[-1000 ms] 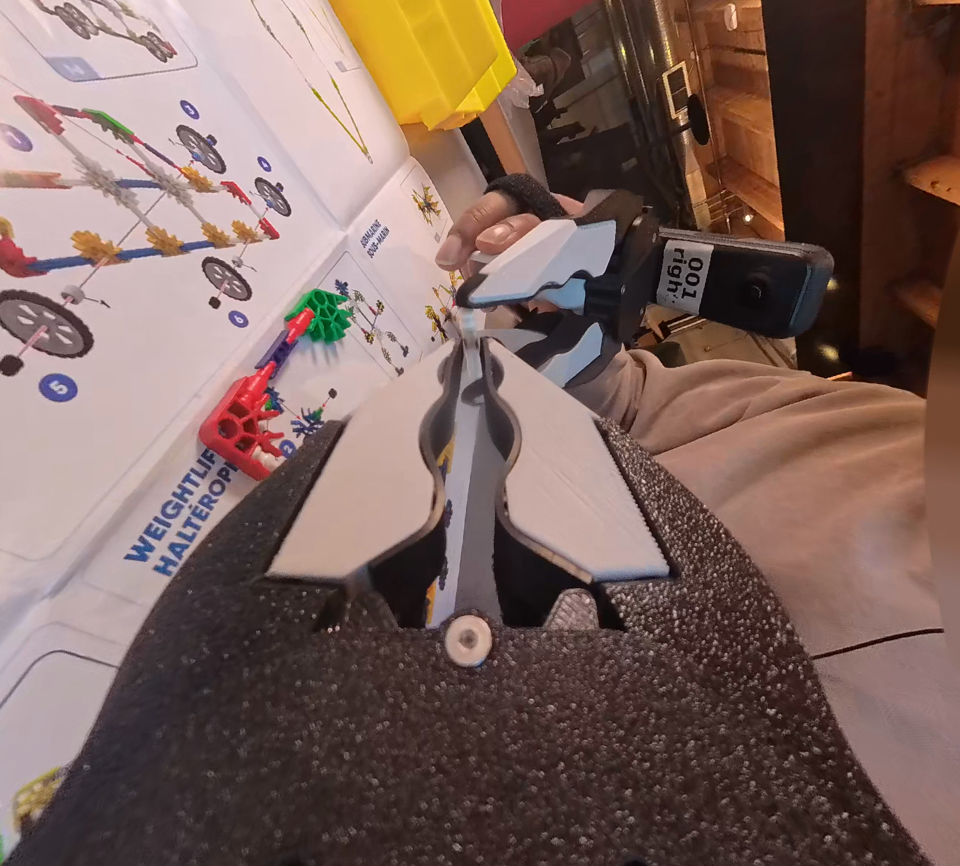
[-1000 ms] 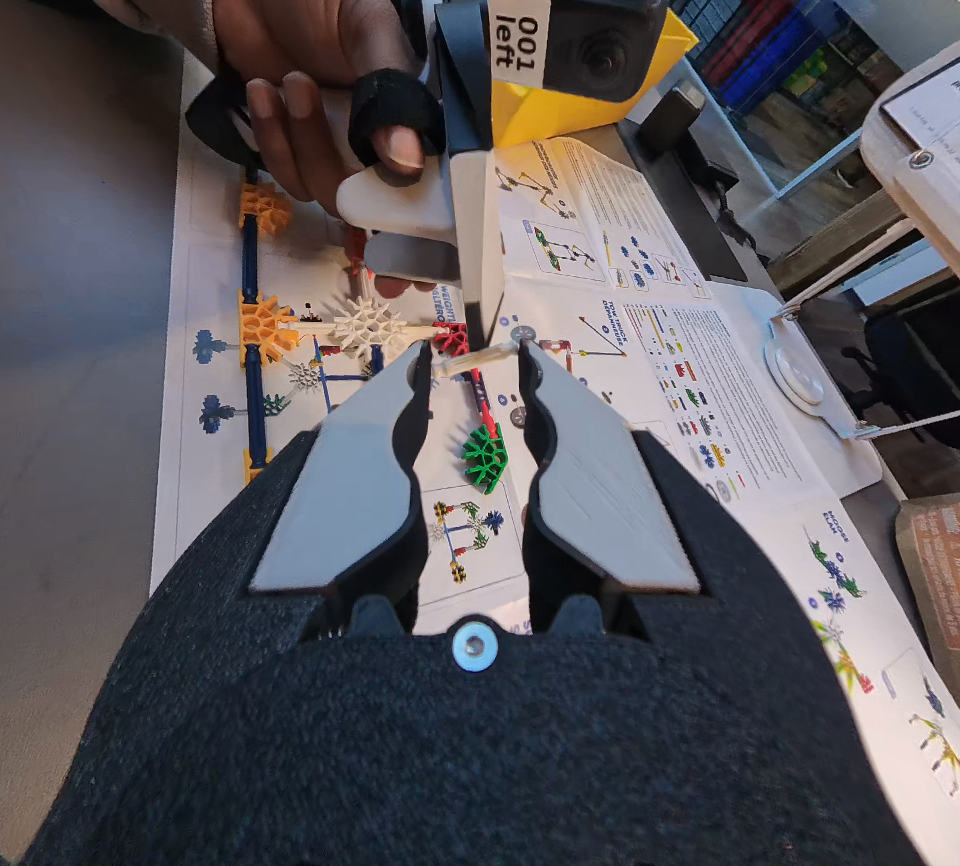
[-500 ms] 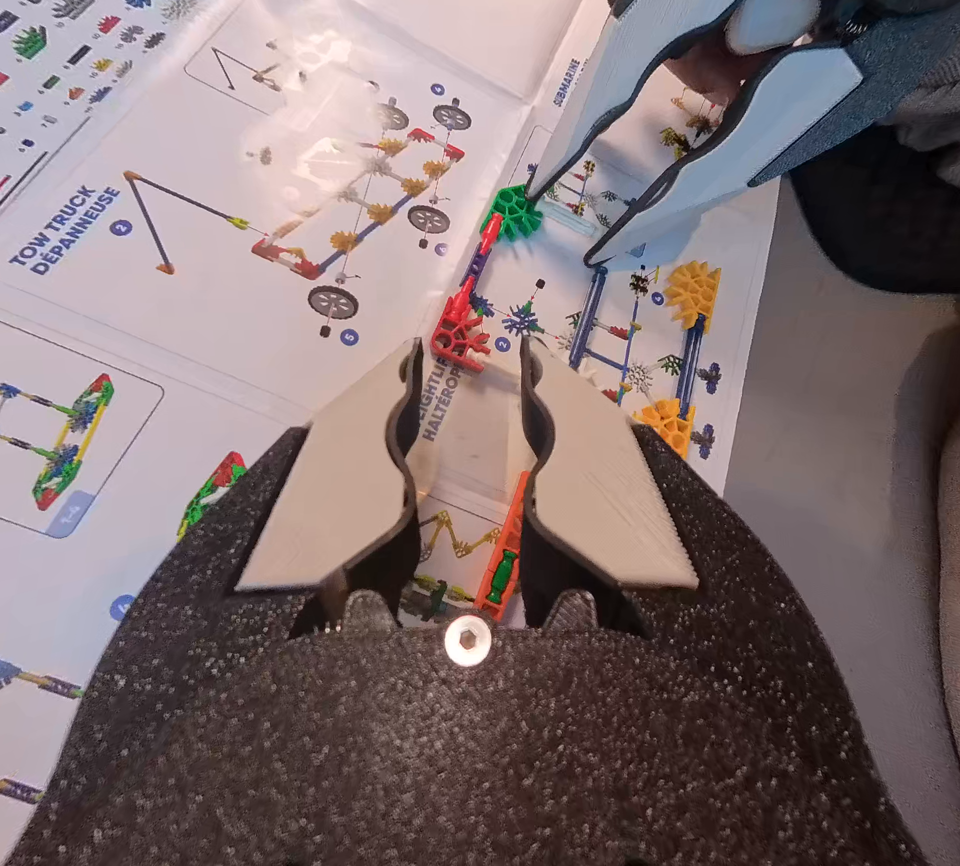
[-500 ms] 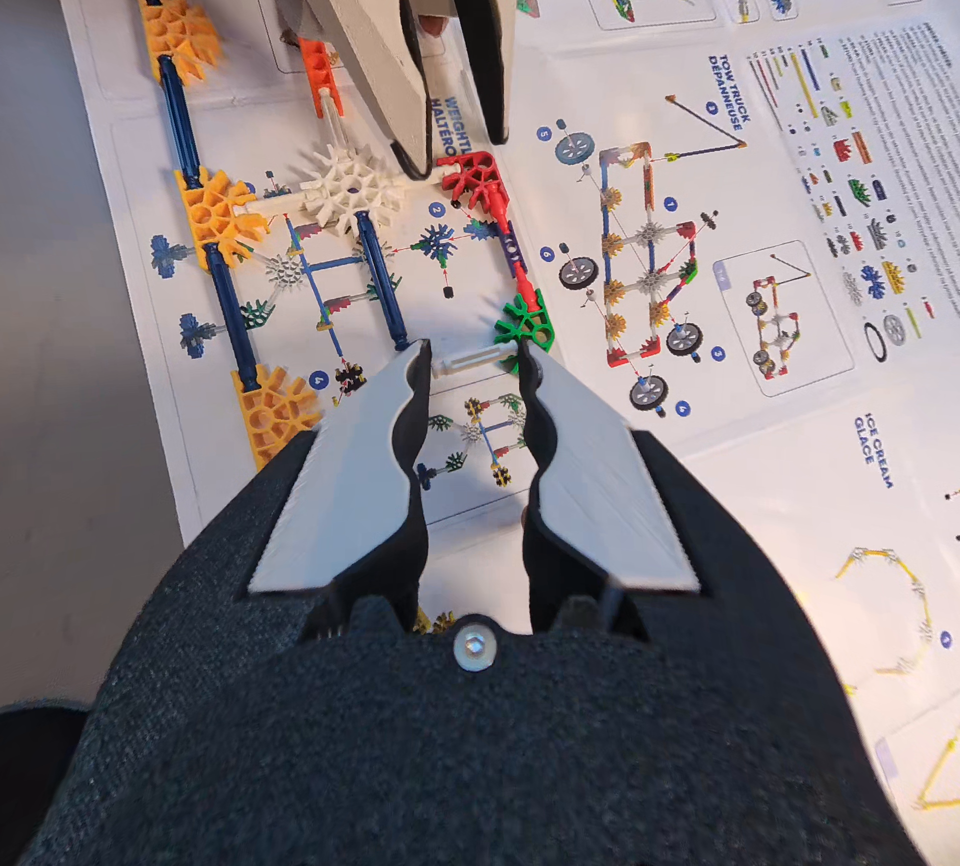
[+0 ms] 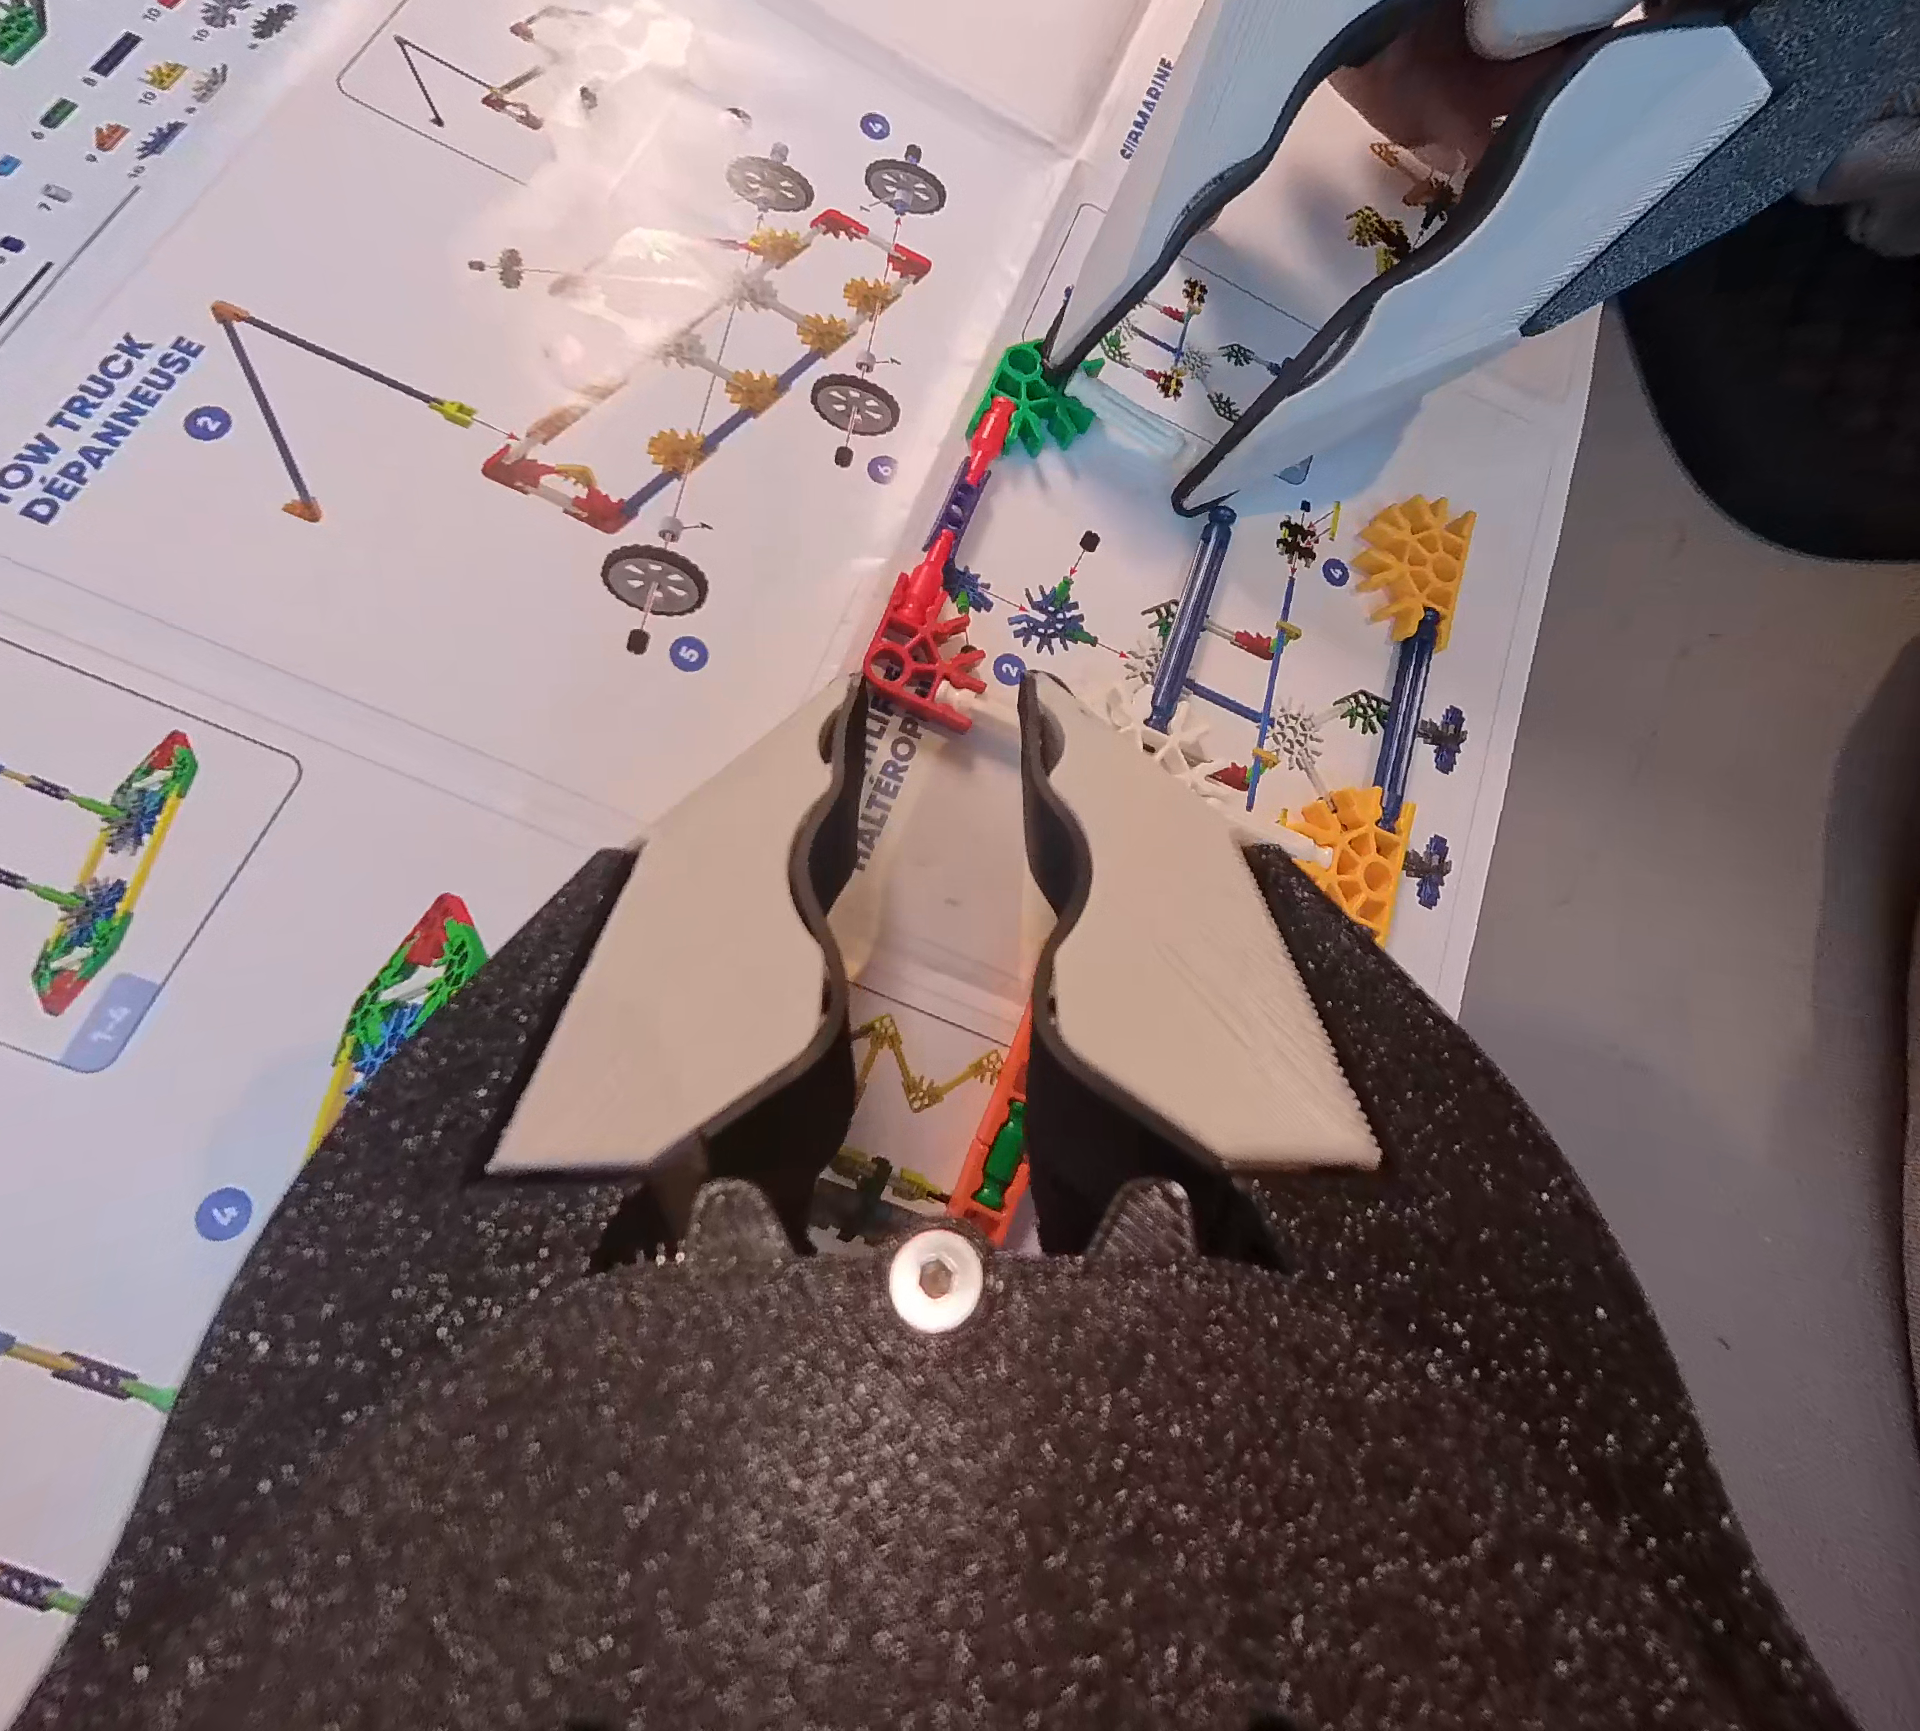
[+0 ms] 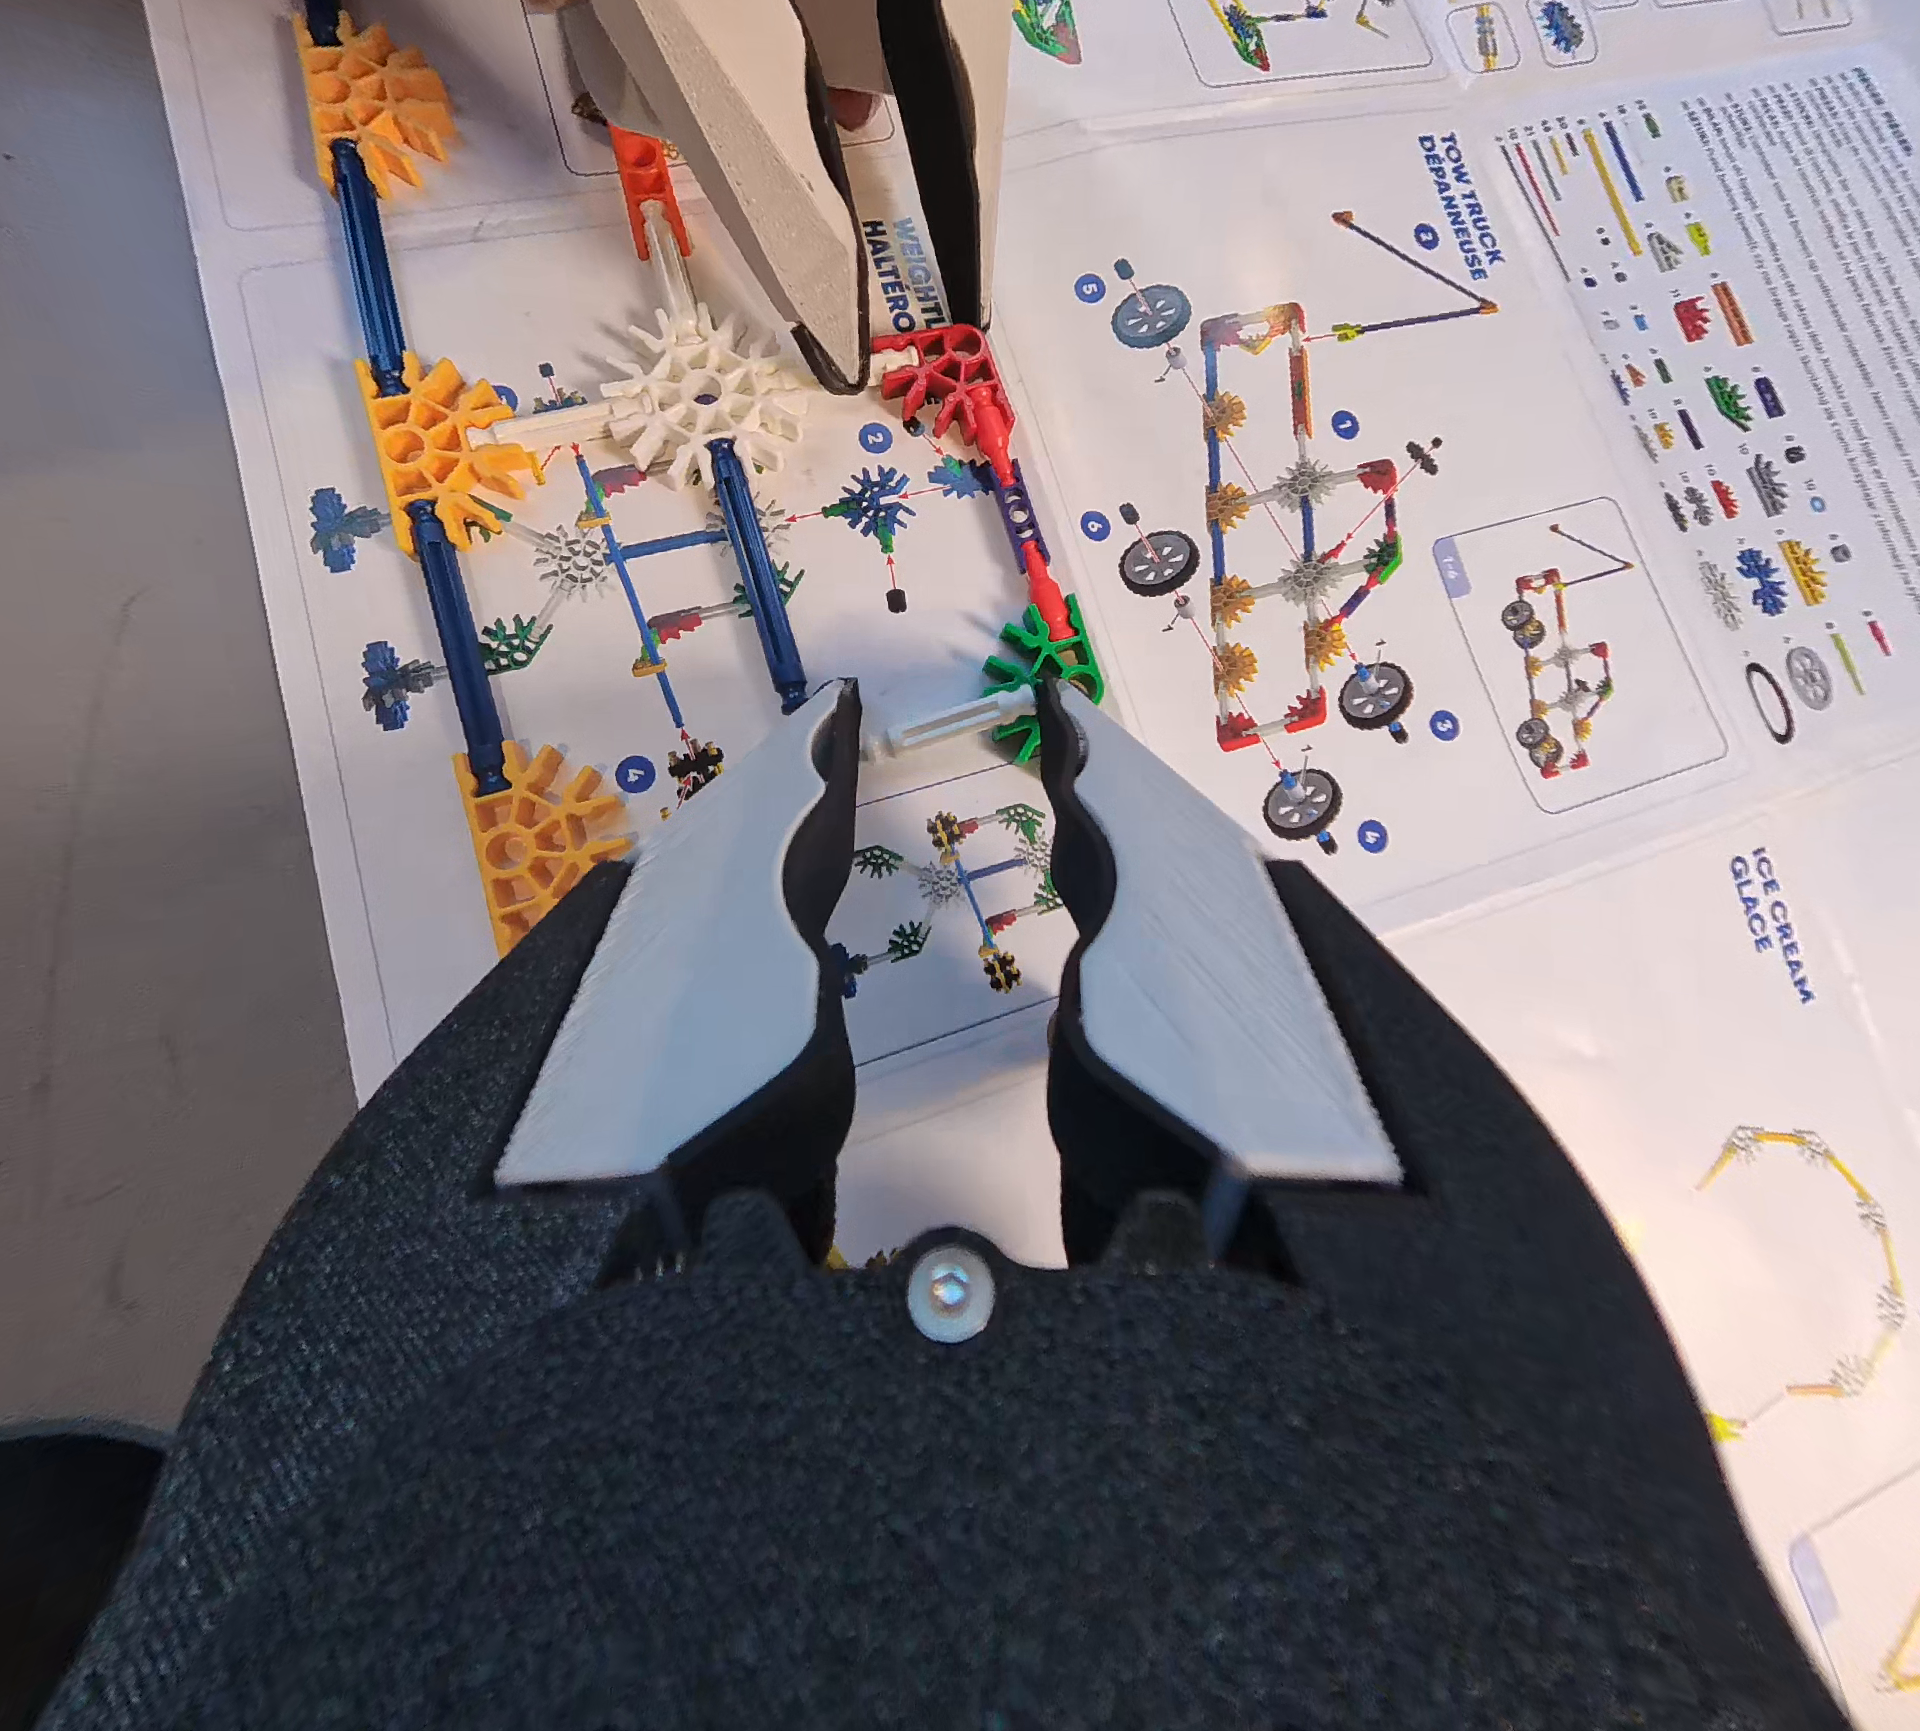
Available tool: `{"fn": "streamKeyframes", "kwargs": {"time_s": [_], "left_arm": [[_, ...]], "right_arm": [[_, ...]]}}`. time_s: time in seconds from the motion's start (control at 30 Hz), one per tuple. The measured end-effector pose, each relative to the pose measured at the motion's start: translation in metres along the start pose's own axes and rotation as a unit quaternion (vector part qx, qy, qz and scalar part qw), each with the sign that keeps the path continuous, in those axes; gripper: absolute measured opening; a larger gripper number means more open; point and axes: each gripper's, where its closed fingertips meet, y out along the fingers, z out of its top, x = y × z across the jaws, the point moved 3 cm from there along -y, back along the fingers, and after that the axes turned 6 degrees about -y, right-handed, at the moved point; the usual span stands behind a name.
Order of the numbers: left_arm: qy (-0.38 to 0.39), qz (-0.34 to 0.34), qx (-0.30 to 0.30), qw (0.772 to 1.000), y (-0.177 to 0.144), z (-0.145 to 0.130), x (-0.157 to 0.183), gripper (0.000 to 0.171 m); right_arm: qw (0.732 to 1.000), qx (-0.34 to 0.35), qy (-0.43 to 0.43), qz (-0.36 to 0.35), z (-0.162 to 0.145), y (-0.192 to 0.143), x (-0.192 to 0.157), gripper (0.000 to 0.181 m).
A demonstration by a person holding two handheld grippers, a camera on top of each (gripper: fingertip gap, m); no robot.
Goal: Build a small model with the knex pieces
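Observation:
On the instruction sheet lies a chain: a red connector (image 6: 940, 377), a purple link (image 6: 1018, 518) and a green connector (image 6: 1039, 658). My right gripper (image 6: 951, 705) is shut on a short white rod (image 6: 935, 725), held endwise between the tips, its right end at the green connector. My left gripper (image 5: 940, 694) has its tips against both sides of the red connector (image 5: 914, 663). The left gripper also shows in the right wrist view (image 6: 904, 346). The right gripper (image 5: 1117, 424) shows in the left wrist view beside the green connector (image 5: 1023, 403).
A flat frame of yellow connectors (image 6: 426, 445) and blue rods (image 6: 758, 569) lies to the left, joined to a white snowflake connector (image 6: 701, 403). An orange connector (image 6: 644, 175) lies under the left gripper. The printed sheet (image 6: 1558, 1006) covers a grey table (image 6: 156, 746). The left gripper's tips are roughly 7 cm from the right gripper's. The purple link (image 6: 1018, 518) is about equally far from each gripper, around 4 cm. It turns up in the left wrist view (image 5: 968, 495) as well.
One second ago both grippers were in the air and the left was shut. Both have come down to the sheet. The left opened, then narrowed around the red connector. The right brought the rod to the green connector.

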Motion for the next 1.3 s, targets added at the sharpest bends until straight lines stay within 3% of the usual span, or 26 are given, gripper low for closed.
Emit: {"fn": "streamKeyframes", "kwargs": {"time_s": [0.2, 0.33, 0.73, 0.9, 1.1, 1.3], "left_arm": [[0.0, 0.002, 0.0, 1.0, 0.0, 0.0, 0.0, 0.026], [0.001, 0.005, 0.0, 1.0, 0.0, 0.0, -0.001, 0.025], [0.017, 0.029, -0.001, 0.999, 0.001, -0.001, -0.002, 0.02], [0.019, 0.033, -0.001, 0.999, 0.001, -0.001, -0.002, 0.02], [0.023, 0.038, -0.001, 0.999, 0.001, -0.002, -0.001, 0.02], [0.021, 0.036, -0.001, 0.999, 0.001, -0.002, -0.001, 0.02]], "right_arm": [[1.0, 0.02, 0.006, -0.009, 0.006, -0.007, 0.004, 0.034], [0.999, 0.031, 0.015, -0.021, 0.01, -0.014, 0.011, 0.0], [0.997, -0.061, 0.053, 0.005, 0.004, -0.001, 0.01, 0.0], [0.992, -0.076, 0.095, 0.036, 0.003, 0.0, 0.012, 0.0], [0.988, -0.108, 0.084, 0.076, 0.004, 0.003, 0.013, 0.0], [0.986, -0.099, 0.104, 0.083, 0.004, 0.003, 0.014, 0.0]]}}
